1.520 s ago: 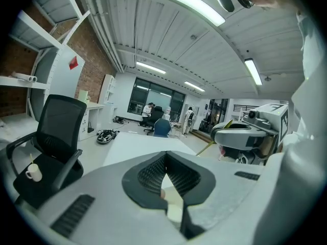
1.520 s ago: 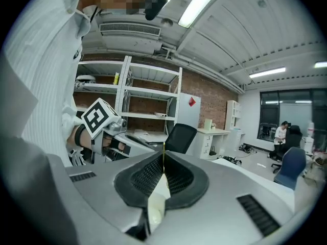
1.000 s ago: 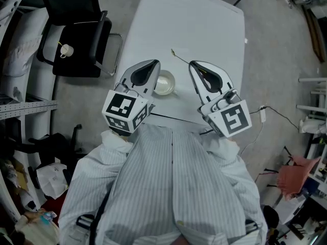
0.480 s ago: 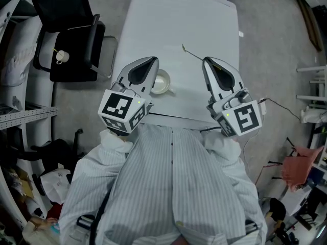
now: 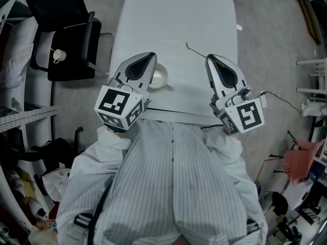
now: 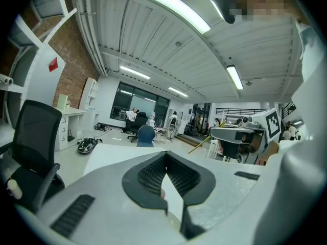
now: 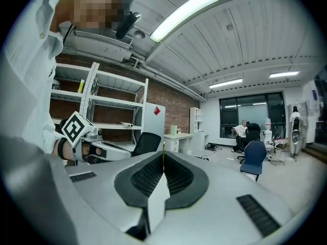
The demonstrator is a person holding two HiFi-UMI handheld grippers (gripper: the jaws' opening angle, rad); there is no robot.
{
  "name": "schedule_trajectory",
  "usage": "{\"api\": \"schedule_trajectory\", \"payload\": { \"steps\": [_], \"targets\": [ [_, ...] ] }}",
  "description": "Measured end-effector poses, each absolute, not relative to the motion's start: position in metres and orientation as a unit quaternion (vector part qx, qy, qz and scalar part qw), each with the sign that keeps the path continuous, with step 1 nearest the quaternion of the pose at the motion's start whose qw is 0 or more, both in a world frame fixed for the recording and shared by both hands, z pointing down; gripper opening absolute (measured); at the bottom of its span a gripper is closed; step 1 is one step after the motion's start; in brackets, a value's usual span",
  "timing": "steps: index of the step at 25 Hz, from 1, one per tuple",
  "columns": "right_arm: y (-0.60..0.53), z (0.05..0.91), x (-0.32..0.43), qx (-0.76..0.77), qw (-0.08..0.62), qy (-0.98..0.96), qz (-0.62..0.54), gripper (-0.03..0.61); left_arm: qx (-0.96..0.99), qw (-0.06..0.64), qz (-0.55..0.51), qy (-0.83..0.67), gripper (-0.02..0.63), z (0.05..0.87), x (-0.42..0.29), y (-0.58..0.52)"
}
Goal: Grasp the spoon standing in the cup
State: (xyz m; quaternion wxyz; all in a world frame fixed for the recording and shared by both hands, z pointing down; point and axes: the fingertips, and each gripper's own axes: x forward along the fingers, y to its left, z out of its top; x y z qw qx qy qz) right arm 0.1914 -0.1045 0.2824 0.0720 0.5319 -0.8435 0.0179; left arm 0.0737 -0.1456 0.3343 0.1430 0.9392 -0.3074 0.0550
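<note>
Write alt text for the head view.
Seen from above, the right gripper pinches a thin spoon that juts out over a white table. The left gripper is shut next to a white cup. The person's striped shirt fills the lower frame.

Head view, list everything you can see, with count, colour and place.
White rectangular table: one, white, ahead of person.
Round white cup: one, white, table's near edge.
Thin gold metal spoon: one, gold, held over table.
Black office chair: one, black, left of table.
Small white object: one, white, on chair seat.
Left hand-held gripper: one, grey-white, beside cup, shut, empty.
Right hand-held gripper: one, grey-white, shut on spoon.
</note>
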Motion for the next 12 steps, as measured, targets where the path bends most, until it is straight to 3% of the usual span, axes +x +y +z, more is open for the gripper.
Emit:
{"api": "schedule_trajectory", "payload": {
  "steps": [12],
  "targets": [
    [-0.104, 0.28, 0.186, 0.521, 0.077, -0.85, 0.02, 0.011, 0.945, 0.135, 0.058, -0.294, 0.008, 0.324, 0.074, -0.141]
  ]
}}
